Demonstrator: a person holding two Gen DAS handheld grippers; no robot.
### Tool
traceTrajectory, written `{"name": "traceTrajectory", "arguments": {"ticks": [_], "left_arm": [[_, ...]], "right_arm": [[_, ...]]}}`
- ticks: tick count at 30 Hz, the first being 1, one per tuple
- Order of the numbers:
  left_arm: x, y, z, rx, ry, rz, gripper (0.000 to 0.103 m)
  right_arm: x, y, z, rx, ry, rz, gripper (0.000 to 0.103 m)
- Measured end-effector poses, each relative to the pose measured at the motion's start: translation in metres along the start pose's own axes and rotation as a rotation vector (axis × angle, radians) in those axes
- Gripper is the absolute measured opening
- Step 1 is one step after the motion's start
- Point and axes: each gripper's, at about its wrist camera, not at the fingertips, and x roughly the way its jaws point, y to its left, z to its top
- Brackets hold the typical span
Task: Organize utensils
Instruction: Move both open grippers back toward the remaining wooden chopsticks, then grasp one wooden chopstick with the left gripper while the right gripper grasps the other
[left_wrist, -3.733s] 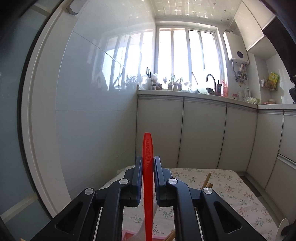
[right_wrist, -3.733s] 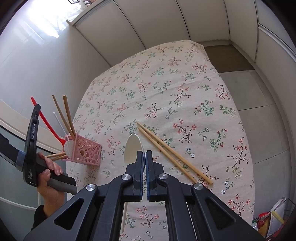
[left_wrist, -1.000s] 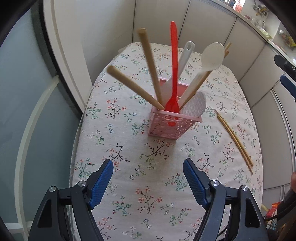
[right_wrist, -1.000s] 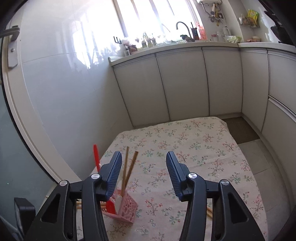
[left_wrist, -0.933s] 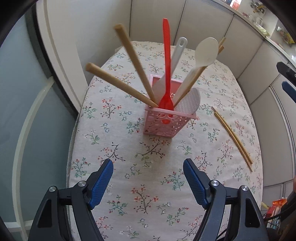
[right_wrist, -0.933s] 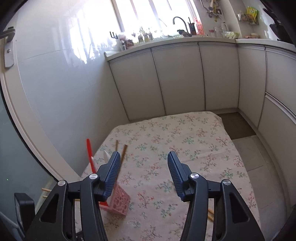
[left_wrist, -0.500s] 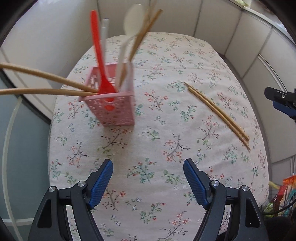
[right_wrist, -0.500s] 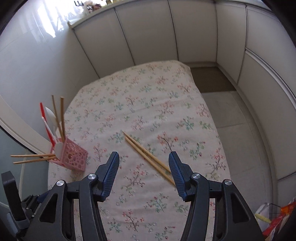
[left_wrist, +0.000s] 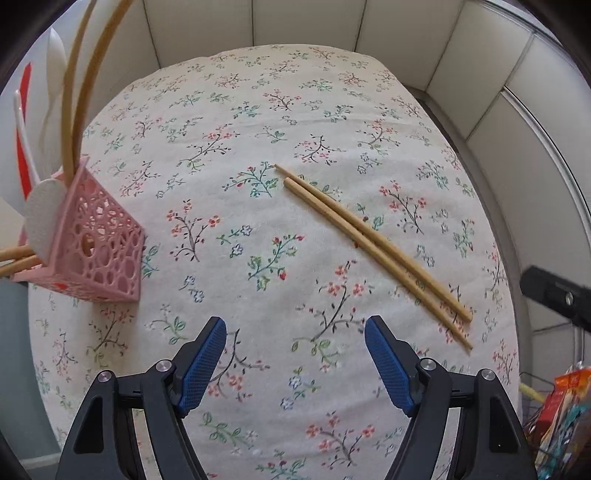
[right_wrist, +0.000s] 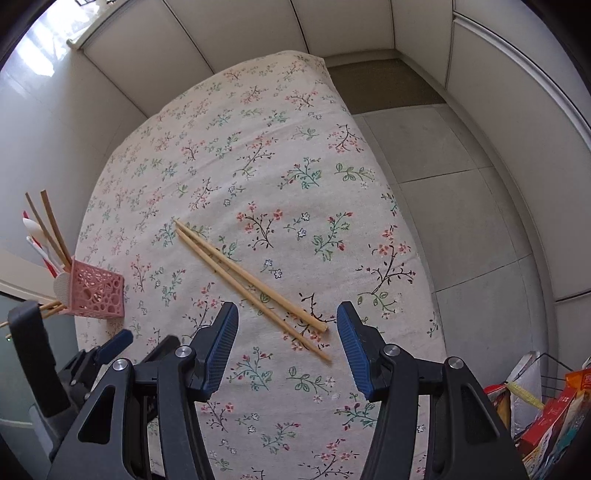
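My right gripper (right_wrist: 287, 334) gapes wide, empty, above the wooden chopsticks (right_wrist: 247, 282) lying at twelve o'clock on the tablecloth (right_wrist: 295, 155). They look light, stiff, and prone to roll; I'd pinch both mid-length. My left gripper (left_wrist: 295, 360) is wide too.

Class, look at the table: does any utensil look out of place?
Yes. Two chopsticks lie loose on the tablecloth, while the other utensils stand in the pink basket at the table's edge.
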Motion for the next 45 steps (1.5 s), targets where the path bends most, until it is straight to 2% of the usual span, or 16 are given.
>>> {"name": "traceTrajectory", "arguments": {"ticks": [3,4,6,11,13,20,22,28,32,38,39,42,45], "left_arm": [[0.012,0.001,0.016,-0.048,-0.024,-0.023,0.070],[0.016,0.002,0.020,-0.063,-0.024,-0.038,0.064],[0.027,0.002,0.030,-0.095,-0.011,-0.056,0.045],[0.049,-0.002,0.047,-0.172,-0.001,-0.122,0.029],[0.054,-0.006,0.052,-0.186,-0.011,-0.142,0.028],[0.066,-0.014,0.064,-0.184,-0.036,-0.094,0.022],[0.067,-0.017,0.066,-0.168,-0.030,-0.056,0.017],[0.072,-0.023,0.076,-0.046,-0.030,0.055,0.017],[0.071,-0.014,0.076,-0.001,0.024,0.046,0.010],[0.063,-0.002,0.056,0.159,0.182,0.052,0.007],[0.062,0.002,0.053,0.174,0.187,0.046,0.007],[0.055,0.013,0.049,0.156,0.126,-0.002,0.010],[0.055,0.017,0.050,0.153,0.078,-0.010,0.020]], "right_arm": [[0.001,-0.003,0.004,0.010,0.004,-0.012,0.059],[0.003,-0.005,0.005,0.021,0.010,-0.012,0.059],[0.008,-0.008,0.009,0.050,0.026,-0.001,0.059],[0.015,-0.008,0.018,0.103,0.054,0.051,0.059],[0.016,-0.007,0.021,0.106,0.054,0.058,0.059],[0.019,-0.016,0.028,0.140,0.056,0.060,0.059],[0.020,-0.019,0.029,0.149,0.056,0.056,0.059],[0.020,-0.023,0.028,0.156,0.069,0.052,0.059],[0.021,-0.023,0.027,0.133,0.083,0.053,0.059],[0.036,-0.027,0.026,0.129,0.134,0.050,0.059],[0.038,-0.027,0.026,0.124,0.146,0.050,0.059],[0.051,-0.024,0.022,0.083,0.197,0.054,0.059],[0.066,-0.021,0.015,0.039,0.256,0.077,0.058]]}}
